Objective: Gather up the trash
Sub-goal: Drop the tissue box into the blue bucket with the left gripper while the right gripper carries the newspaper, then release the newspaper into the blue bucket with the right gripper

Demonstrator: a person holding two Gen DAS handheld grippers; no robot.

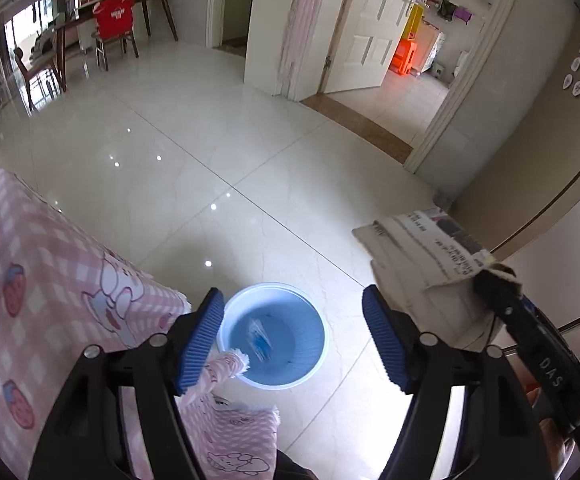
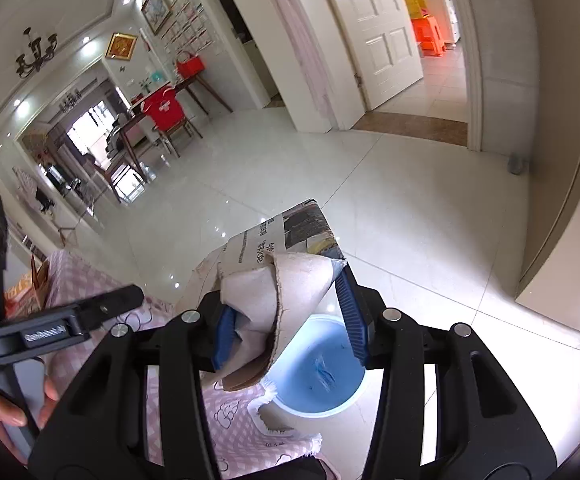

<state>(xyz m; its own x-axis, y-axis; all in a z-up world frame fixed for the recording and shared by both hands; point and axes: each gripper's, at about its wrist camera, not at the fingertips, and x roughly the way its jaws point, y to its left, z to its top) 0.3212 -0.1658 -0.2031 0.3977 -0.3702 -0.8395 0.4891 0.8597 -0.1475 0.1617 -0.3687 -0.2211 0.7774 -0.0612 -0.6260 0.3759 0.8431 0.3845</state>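
Newspaper point(image 2: 274, 276) gripped in right tongs point(image 2: 290, 320), directly above blue bin point(image 2: 321, 404).
Left tongs point(image 1: 293, 340) gape empty over that bin; right is next to drop.

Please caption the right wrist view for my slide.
Right tool clamps folded newspaper above blue bin beside pink tablecloth.

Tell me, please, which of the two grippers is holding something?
The right gripper: its blue pads clamp a folded newspaper above the blue bin. The left gripper stands open and empty.
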